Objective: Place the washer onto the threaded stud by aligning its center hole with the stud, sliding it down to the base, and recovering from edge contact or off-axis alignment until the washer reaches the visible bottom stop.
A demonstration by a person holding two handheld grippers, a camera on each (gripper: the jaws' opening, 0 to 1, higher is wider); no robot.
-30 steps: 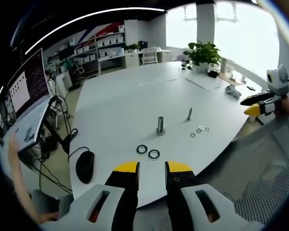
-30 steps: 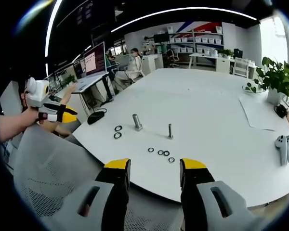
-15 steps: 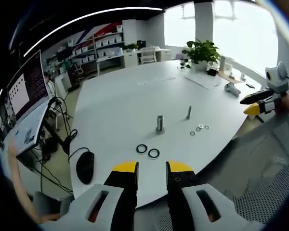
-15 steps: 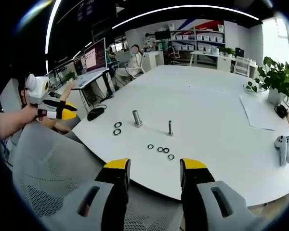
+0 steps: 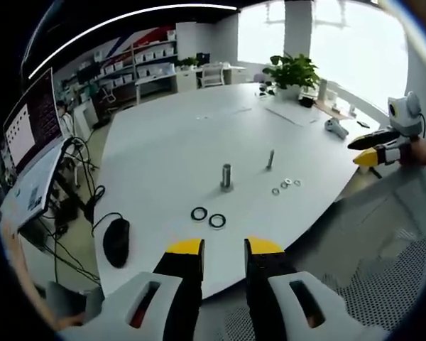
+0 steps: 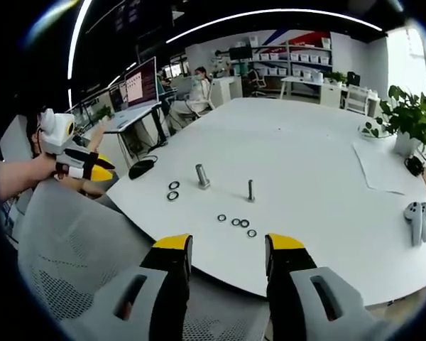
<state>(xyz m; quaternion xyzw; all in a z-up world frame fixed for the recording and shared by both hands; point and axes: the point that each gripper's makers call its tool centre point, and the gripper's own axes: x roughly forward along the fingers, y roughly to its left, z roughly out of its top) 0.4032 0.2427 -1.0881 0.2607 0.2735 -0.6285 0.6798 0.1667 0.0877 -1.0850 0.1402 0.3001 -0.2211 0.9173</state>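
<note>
Left gripper view drifts slightly closer: left gripper [image 5: 224, 247] nearly closed, empty; two dark rings [image 5: 207, 217] lie before the thick steel stud [image 5: 226, 176]. Right gripper view barely changes: right gripper [image 6: 228, 244] open, empty; small silver washers [image 6: 236, 224] near the thin stud [image 6: 250, 190]. Pick not started.

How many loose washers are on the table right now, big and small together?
6. Two large dark washers lie side by side left of the thick stud. Four small washers sit in a loose row in front of the thin stud. None looks hidden.
</note>
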